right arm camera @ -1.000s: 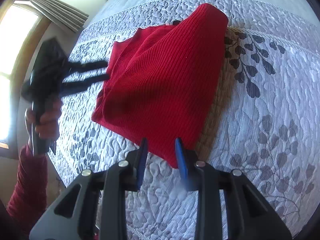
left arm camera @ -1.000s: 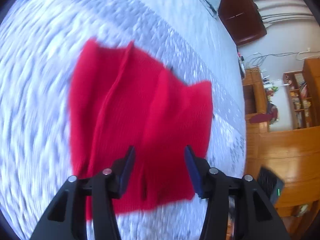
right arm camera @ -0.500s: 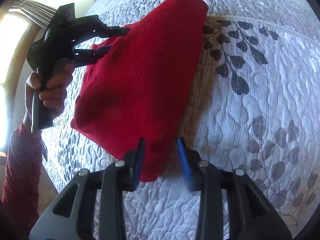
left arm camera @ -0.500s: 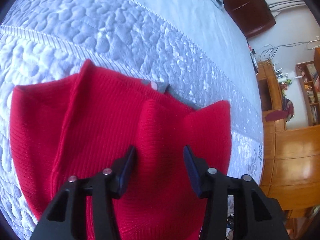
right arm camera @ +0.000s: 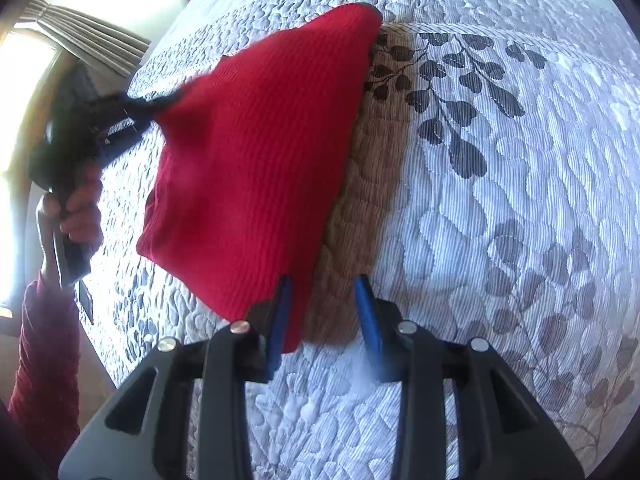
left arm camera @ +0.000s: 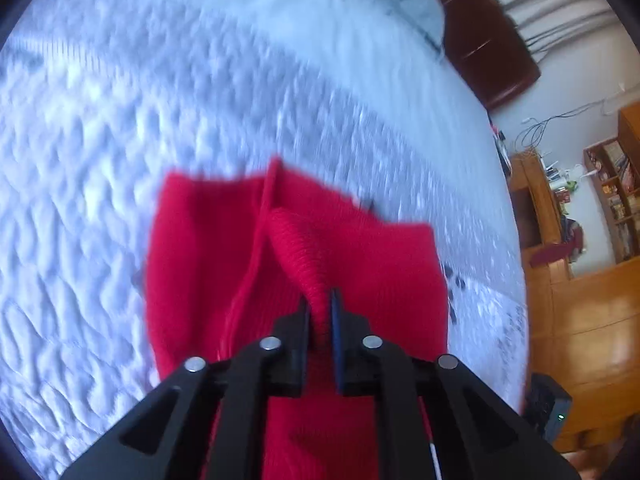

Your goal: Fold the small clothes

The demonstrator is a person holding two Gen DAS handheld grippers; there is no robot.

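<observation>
pinching a raised ridge of the red knit garment (left arm camera: pixel 224 264) at lower centre of the left wrist view, left gripper (left arm camera: pixel 319 312) clamped tight on the fabric. lying across the quilted bedspread (right arm camera: pixel 520 208), spreading from upper centre to lower left in the right wrist view. hovering with fingers spread at the garment's near corner, right gripper (right arm camera: pixel 323 308) grasping nothing, left blue pad against the hem.

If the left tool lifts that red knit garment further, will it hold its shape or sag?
Probably sag: the red knit garment already bunches into a ridge where the left tool pinches it. Ribbed knit looks soft and light, unlikely to slip.
</observation>
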